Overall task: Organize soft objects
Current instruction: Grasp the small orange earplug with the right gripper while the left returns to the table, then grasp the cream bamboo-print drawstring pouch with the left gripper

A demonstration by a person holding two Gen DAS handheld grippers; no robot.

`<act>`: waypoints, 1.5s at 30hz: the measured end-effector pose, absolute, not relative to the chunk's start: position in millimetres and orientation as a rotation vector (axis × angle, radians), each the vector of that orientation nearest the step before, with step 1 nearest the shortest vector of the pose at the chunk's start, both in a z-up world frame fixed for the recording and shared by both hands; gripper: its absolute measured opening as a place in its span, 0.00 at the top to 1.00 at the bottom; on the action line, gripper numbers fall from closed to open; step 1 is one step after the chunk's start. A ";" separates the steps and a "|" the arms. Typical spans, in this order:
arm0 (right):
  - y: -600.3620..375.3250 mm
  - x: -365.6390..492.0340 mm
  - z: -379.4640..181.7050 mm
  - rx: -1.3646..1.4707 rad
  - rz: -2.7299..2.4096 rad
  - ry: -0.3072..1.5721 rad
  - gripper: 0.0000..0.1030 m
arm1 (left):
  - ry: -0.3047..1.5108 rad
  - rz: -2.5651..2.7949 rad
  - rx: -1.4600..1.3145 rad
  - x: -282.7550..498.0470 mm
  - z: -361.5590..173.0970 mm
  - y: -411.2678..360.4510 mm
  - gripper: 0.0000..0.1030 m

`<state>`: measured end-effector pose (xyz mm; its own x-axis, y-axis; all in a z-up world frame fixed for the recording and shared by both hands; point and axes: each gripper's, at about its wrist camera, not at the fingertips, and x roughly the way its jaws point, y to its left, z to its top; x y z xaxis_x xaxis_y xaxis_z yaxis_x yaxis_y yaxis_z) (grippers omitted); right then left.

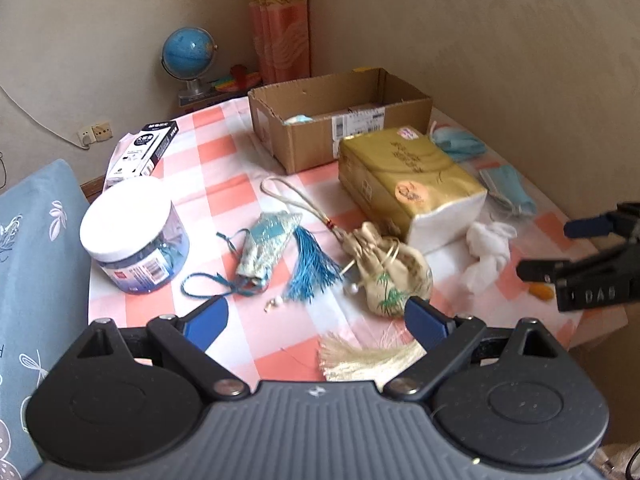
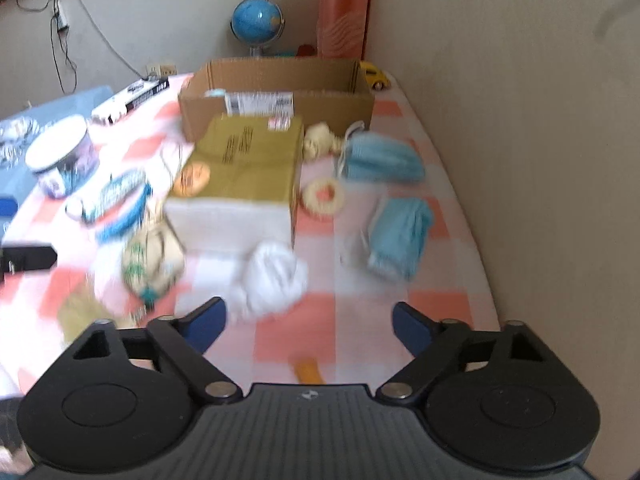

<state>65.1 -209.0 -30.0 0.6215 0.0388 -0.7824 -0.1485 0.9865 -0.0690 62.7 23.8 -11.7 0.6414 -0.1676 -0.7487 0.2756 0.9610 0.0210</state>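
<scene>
An open cardboard box (image 1: 316, 136) (image 2: 280, 120) stands at the back of the checked table, with a pale blue item inside. A beige drawstring pouch (image 1: 392, 272) and a blue pouch with tassel (image 1: 264, 252) lie in front of my open, empty left gripper (image 1: 316, 320). A white crumpled cloth (image 1: 488, 252) (image 2: 272, 280) lies just ahead of my open, empty right gripper (image 2: 308, 328), which also shows at the right edge of the left wrist view (image 1: 560, 248). Two blue face masks (image 2: 380, 156) (image 2: 400, 236) lie to the right. A tissue pack (image 1: 408, 184) (image 2: 244, 176) sits mid-table.
A white-lidded plastic jar (image 1: 132, 236) and a black-and-white box (image 1: 140, 152) stand at the left. A globe (image 1: 188, 52) and a curtain (image 1: 280, 20) are behind the table. A wall runs along the right. A blue cushion (image 1: 36, 240) lies at the left. A foam ring (image 2: 324, 196) lies beside the tissues.
</scene>
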 end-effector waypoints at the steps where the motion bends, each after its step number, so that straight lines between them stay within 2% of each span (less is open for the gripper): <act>1: -208.4 59.8 -35.4 -0.144 0.108 0.907 0.20 | 0.839 -0.257 0.138 61.4 -13.2 24.2 0.08; 5: -210.9 45.5 -48.6 -0.150 0.097 0.934 0.31 | 0.853 -0.264 0.139 60.8 -18.4 24.1 0.08; 11: -220.9 41.6 -56.8 -0.101 0.077 0.953 0.56 | 0.858 -0.275 0.145 60.9 -21.6 21.0 0.08; 13: -221.0 41.5 -57.1 -0.119 0.064 0.946 0.69 | 0.861 -0.274 0.144 61.4 -22.4 20.5 0.08; 18: -222.1 42.1 -55.4 -0.134 0.083 0.932 0.79 | 0.862 -0.274 0.145 61.8 -22.6 19.8 0.08; 32: -219.5 49.2 -58.7 -0.139 0.112 0.936 0.79 | 0.863 -0.314 0.162 65.4 -32.0 9.3 0.09; 36: -215.7 48.0 -58.8 -0.166 0.122 0.934 0.84 | 0.864 -0.341 0.156 68.9 -34.1 3.9 0.09; 45: -218.1 52.1 -58.1 -0.166 0.144 0.936 0.82 | 0.869 -0.382 0.155 79.7 -39.6 -11.8 0.09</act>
